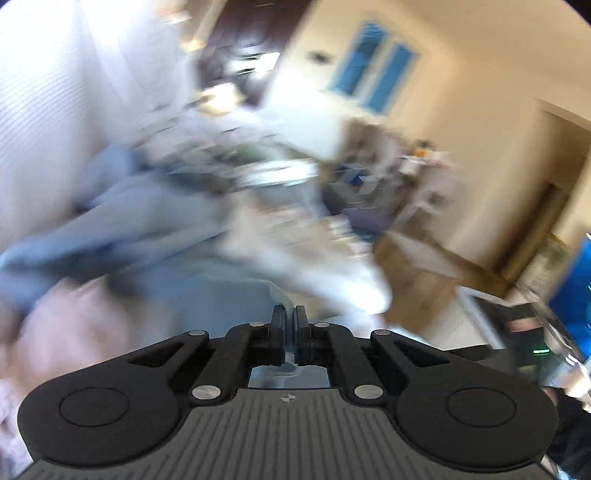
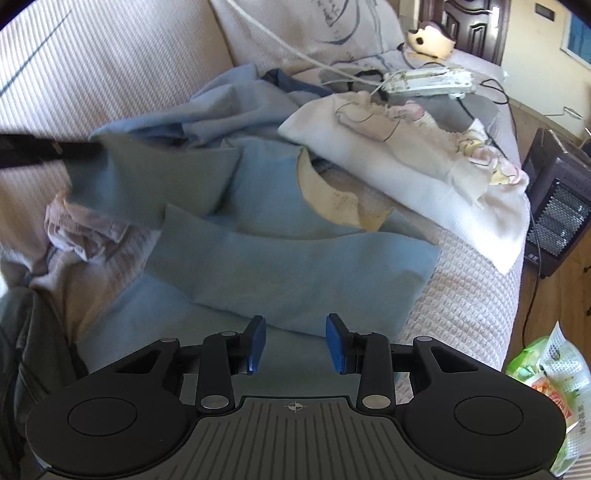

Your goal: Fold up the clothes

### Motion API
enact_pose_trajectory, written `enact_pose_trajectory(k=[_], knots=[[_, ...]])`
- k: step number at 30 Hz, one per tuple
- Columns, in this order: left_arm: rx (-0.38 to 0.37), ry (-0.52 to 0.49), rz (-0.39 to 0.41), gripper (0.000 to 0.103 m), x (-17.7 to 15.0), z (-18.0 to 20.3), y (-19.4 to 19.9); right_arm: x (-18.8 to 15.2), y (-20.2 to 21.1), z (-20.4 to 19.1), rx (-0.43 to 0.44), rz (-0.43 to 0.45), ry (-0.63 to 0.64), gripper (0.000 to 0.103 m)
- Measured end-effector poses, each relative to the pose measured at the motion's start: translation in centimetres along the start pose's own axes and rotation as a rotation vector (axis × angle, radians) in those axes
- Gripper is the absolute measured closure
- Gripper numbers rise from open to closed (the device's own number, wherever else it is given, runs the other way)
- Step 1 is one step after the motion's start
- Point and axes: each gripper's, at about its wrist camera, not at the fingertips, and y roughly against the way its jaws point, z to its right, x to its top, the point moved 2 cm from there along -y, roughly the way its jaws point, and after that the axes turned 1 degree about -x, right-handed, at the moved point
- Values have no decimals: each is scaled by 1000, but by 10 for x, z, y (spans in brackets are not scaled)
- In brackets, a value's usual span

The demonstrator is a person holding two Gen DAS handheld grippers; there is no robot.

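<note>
A light blue garment (image 2: 295, 273) lies spread and partly folded on a quilted sofa cover (image 2: 461, 295). My right gripper (image 2: 295, 343) hovers open just above the garment's near edge, nothing between its blue pads. My left gripper (image 2: 96, 148) reaches in from the left in the right wrist view and holds a corner flap of the blue garment lifted off the sofa. The left wrist view is heavily motion-blurred; there the left gripper (image 1: 290, 321) has its fingers pressed together on a thin strip of blue cloth, with the blue garment (image 1: 147, 221) smeared beyond.
A white garment with a printed front (image 2: 406, 170) lies at the right of the sofa, a crumpled pink garment (image 2: 85, 232) at the left. A power strip with cables (image 2: 428, 83) and a pillow (image 2: 314, 26) sit behind. A dark heater (image 2: 557, 206) and a green bag (image 2: 550, 373) stand on the floor.
</note>
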Motion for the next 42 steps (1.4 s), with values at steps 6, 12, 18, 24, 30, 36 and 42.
enact_pose_trajectory(k=[6, 12, 18, 24, 30, 36, 42], knots=[[-86, -179, -179, 99, -21, 63, -69, -7, 22, 18, -15, 60, -72, 64], [-16, -152, -334, 59, -73, 55, -112, -18, 45, 44, -78, 71, -107, 58], [70, -172, -323, 51, -71, 25, -95, -16, 38, 65, -117, 33, -90, 54], [212, -171, -271, 30, -21, -28, -104, 0, 10, 70, -95, 36, -41, 43], [204, -105, -229, 30, 14, -57, -136, 23, -24, 93, -47, 51, -58, 37], [209, -162, -211, 30, 31, -59, -176, 52, -57, 118, -31, 33, -99, 45], [183, -223, -216, 32, 42, -58, -210, 79, -86, 120, 31, -18, -10, 63]])
